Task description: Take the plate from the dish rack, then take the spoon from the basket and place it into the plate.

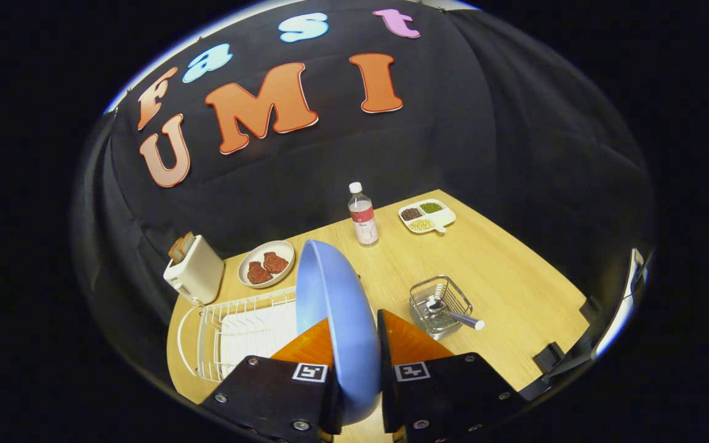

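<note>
Gripper view, gripper (356, 344): fingers are clamping the plate between them, one on each face, near its lower rim
Plate (336, 320): blue, standing on edge in the grip, rising just ahead of the fingers; it is sitting off the dish rack, beside the rack's right end
Dish rack (237, 332): white wire, lying left of the plate, slots looking empty
Basket (440, 304): small wire basket, right of the plate and apart from it
Spoon (453, 314): lying in the basket, handle sticking out over the rim, away from the plate
Other items: toaster (194, 271) and dish of brown pieces (266, 263) beyond the rack; bottle (362, 214) and divided tray (426, 216) farther beyond the plate
Table (514, 277): bare wood showing between plate and basket
Step in hand (judgement): plate is out; setting it down flat is coming next
Doing it well: tilting the plate from edge-on to level before lowering; choosing the bare wood on the basket side of the plate; releasing only once the base is resting, so it is not rocking or sliding; keeping clear of the rack wires
</note>
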Available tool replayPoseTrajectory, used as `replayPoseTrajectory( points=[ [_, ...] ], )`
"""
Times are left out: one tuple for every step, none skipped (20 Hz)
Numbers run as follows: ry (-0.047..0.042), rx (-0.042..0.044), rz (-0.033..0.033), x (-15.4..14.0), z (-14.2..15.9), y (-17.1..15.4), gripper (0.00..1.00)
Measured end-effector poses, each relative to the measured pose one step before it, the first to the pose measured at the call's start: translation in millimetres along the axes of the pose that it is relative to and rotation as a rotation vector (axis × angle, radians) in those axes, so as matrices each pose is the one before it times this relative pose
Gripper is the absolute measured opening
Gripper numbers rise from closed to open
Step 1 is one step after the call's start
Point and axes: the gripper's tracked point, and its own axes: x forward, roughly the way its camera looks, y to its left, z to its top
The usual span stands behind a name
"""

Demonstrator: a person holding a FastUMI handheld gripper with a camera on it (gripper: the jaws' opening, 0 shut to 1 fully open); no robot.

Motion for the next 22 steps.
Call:
replayPoseTrajectory(
  points=[
    [0.00652,0.02414,0.01280,-7.62,-8.21,-4.40,0.25],
    [0.00929,0.02444,0.01624,-8.45,-9.70,-3.53,0.25],
    [0.00622,0.02959,0.01810,-6.98,-10.54,-2.73,0.25],
    [0.01327,0.03085,0.01601,-6.93,-11.16,-3.61,0.26],
    [0.01856,0.02920,0.01040,-5.24,-12.44,-4.63,0.25],
    [0.01423,0.02581,0.00632,-4.23,-12.73,-6.79,0.25],
    [0.01341,0.02093,0.00387,-3.29,-12.05,-6.05,0.25],
    [0.01425,0.01863,0.00444,-2.21,-11.68,-5.22,0.25],
    [0.01327,0.01990,0.00658,-1.75,-10.87,-5.30,0.25],
    [0.01370,0.02590,0.01048,-1.16,-11.40,-4.66,0.25],
    [0.01374,0.02536,0.01153,-1.89,-11.26,-4.35,0.25],
    [0.01517,0.02461,0.00861,1.47,-9.55,-3.71,0.25],
    [0.01423,0.01897,0.00341,2.34,-9.53,-5.78,0.25],
    [0.01213,0.01411,-0.00172,4.59,-8.27,-5.21,0.25],
    [0.01301,0.01437,0.00047,2.77,-7.80,-4.35,0.25],
    [0.01322,0.01281,0.00572,3.48,-6.62,-2.49,0.25],
    [0.01306,0.01336,0.00550,1.70,-5.29,-3.32,0.25],
    [0.01314,0.00967,0.00077,2.73,-5.91,-3.64,0.25],
    [0.00955,0.00755,-0.00297,2.86,-4.22,-4.74,0.25],
    [0.01145,0.00947,-0.00210,3.43,-4.28,-2.90,0.25],
    [0.01384,0.01050,0.00007,4.26,-3.23,-2.43,0.25],
    [0.00962,0.00944,-0.00225,2.59,-4.01,-1.97,0.25]
  ],
)
